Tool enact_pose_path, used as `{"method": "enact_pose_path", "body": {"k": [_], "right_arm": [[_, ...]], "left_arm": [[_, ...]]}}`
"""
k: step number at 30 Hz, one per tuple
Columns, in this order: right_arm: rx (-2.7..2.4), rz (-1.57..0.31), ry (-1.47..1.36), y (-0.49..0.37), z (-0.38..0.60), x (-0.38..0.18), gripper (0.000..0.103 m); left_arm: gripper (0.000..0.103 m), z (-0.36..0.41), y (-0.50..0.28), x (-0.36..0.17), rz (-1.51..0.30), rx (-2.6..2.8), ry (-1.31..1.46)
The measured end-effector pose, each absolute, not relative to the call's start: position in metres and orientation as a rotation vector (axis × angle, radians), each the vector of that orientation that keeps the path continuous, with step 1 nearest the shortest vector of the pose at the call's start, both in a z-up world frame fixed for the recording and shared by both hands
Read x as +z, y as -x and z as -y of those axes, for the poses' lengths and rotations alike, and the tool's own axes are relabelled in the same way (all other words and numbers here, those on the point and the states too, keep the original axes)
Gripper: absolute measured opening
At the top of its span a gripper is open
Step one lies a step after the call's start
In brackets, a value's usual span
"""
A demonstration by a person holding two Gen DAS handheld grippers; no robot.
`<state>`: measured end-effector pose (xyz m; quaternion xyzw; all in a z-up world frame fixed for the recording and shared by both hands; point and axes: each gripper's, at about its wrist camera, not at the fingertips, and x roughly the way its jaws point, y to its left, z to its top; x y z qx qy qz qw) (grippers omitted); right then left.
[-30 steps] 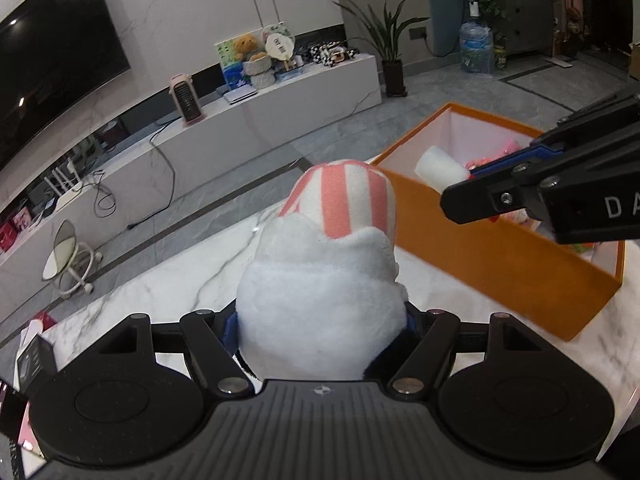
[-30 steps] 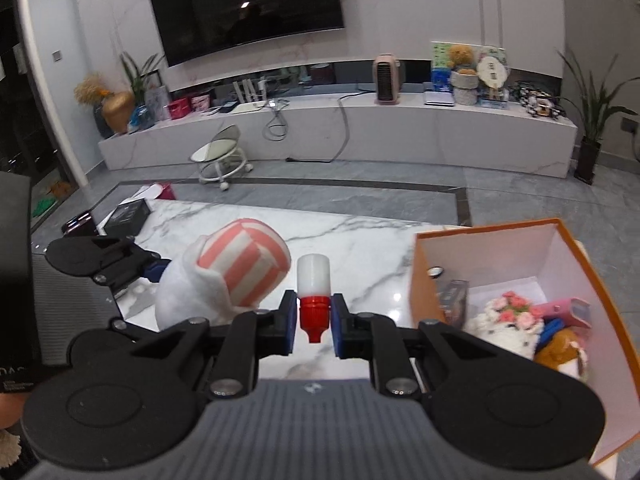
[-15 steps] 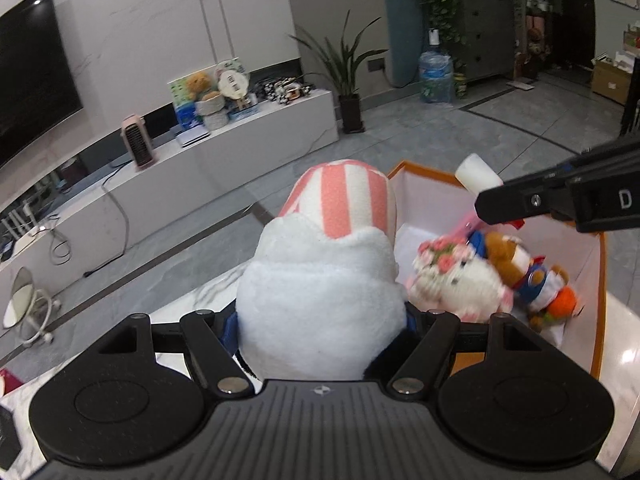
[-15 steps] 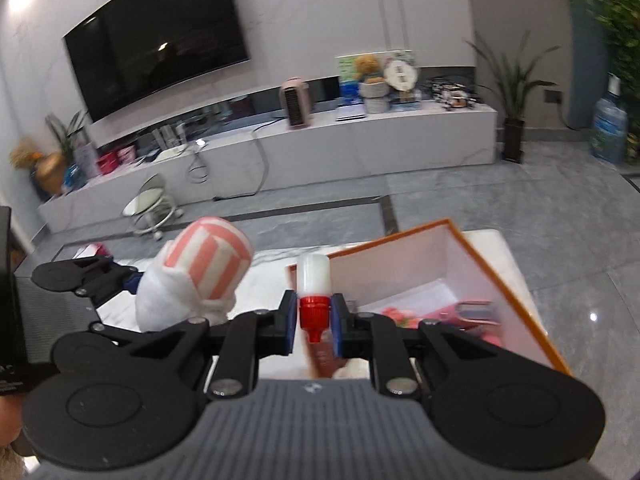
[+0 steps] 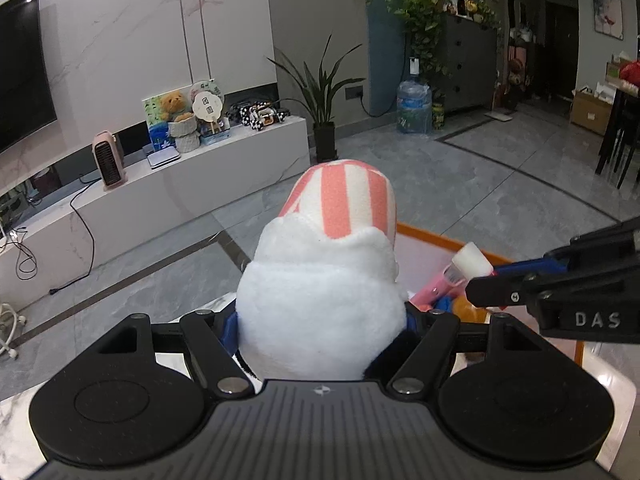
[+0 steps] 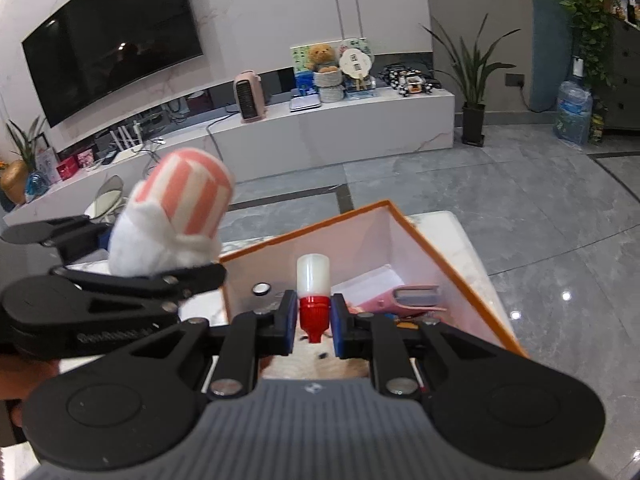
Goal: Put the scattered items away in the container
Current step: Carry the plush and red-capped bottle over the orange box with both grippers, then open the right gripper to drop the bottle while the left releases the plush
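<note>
The left gripper (image 5: 320,320) squeezes a soft toy (image 5: 324,280) between its two fingers. The toy is fluffy white at the bottom, with a pink and white striped top that sticks up past the fingertips. It is up in the air, next to the near wall of the orange box (image 6: 448,256).

The right gripper (image 6: 314,318) pinches a small bottle (image 6: 313,294) by its red part, with the white end pointing forward. The bottle hangs over the open box. Inside the box lie a pink thing (image 6: 404,300) and something furry, maybe another toy, but it is mostly hidden. The box sits on a white marble table (image 6: 460,232).
</note>
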<state>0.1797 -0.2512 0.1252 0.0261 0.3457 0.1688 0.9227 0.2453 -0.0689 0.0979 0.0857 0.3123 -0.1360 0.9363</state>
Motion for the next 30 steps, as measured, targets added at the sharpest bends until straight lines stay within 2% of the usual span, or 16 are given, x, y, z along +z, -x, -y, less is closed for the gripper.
{"method": "enact_pose_path", "body": {"k": [13,30], "right_arm": [[0.217,-0.693,-0.057,-0.193,0.285,0.115,0.019],[0.18,-0.731,-0.074,-0.264,0.254,0.073,0.019]], "left_arm": [[0.084,0.083,-0.268,0.092,-0.634,-0.327,-0.151],[0.084,0.106,-0.323,0.039,-0.738,-0.376,-0.205]]}}
